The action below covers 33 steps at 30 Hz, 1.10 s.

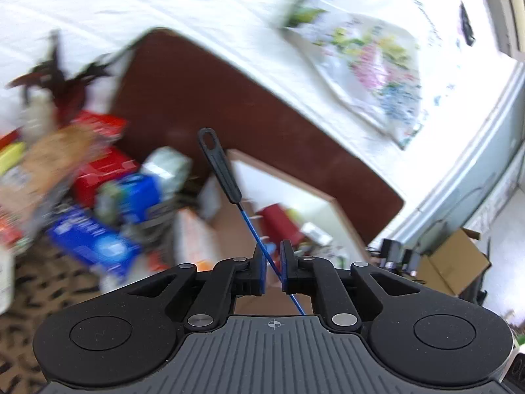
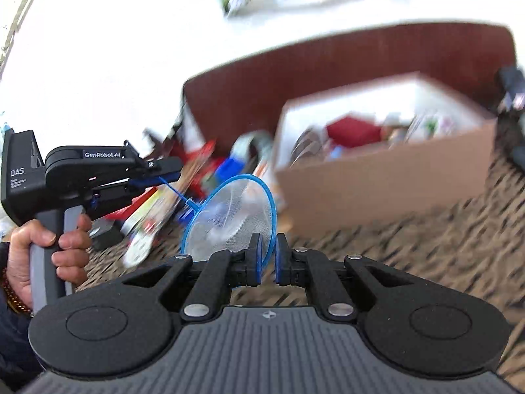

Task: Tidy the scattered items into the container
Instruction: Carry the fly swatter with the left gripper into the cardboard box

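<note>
A small net with a blue hoop [image 2: 229,210], a thin blue shaft [image 1: 259,236] and a black handle [image 1: 220,167] is held in the air by both grippers. My left gripper [image 1: 272,266] is shut on the blue shaft; it also shows in the right wrist view [image 2: 164,170], held by a hand. My right gripper [image 2: 268,259] is shut on the rim of the hoop. The open cardboard box [image 2: 377,180] with several items inside stands beyond and to the right of the net. Scattered packets [image 1: 95,197] lie on the patterned floor at the left.
A dark red-brown panel [image 1: 229,98] stands behind the box against a white bed cover. A floral pillow [image 1: 377,75] lies on the bed. A second cardboard box [image 1: 452,262] sits at the right by a wall. Both views are motion-blurred.
</note>
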Motion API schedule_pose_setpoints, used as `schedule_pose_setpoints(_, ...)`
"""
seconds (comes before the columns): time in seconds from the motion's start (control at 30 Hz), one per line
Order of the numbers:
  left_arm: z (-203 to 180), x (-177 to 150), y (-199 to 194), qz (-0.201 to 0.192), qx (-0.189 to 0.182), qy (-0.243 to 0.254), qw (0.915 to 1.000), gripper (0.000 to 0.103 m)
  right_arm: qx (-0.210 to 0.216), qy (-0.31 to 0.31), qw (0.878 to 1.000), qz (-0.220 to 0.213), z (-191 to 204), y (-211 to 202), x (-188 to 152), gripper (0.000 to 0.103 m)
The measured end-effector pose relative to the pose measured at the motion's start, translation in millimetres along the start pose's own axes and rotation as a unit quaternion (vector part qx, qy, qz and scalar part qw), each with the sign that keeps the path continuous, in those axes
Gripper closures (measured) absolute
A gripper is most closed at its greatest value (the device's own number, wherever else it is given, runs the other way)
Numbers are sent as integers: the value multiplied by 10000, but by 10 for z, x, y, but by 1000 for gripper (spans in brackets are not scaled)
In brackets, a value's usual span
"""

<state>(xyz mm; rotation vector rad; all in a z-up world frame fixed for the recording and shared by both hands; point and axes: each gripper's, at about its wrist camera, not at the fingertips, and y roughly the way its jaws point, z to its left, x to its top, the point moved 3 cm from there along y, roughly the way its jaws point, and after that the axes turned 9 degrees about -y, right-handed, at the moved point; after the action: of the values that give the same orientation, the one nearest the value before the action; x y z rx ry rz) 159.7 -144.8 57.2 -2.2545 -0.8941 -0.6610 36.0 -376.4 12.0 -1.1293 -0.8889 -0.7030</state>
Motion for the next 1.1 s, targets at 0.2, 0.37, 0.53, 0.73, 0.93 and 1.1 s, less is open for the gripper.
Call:
schedule_pose_setpoints(0.2, -462, 102, 611, 143, -203, 89, 9997, 78, -555, -137, 9979, -308, -528, 0, 465, 95)
schedule_pose_setpoints(0.37, -649, 141, 1217, 374, -136, 198, 9990, 77, -909, -208, 9950, -356, -976, 206, 752, 94)
schedule_pose_setpoints(0.53, -642, 179, 1893, 637, 80, 181, 9978, 72, -1102, -48, 9936, -252, -1415, 564, 840, 94)
schedule_pose_setpoints(0.73, -489, 127, 2188, 1208, 154, 208, 9923, 10, -1508, 2, 9886, 29, -1682, 956, 780, 57)
schedule_pose_setpoints(0.93, -544, 69, 2038, 1173, 230, 649, 9907, 1, -1616, -278, 9863, -189, -1565, 929, 681, 31)
schedule_pose_setpoints(1.1, -694, -72, 1853, 1032, 287, 1423, 9840, 0, -1575, -454, 9863, -202, -1386, 873, 648, 13)
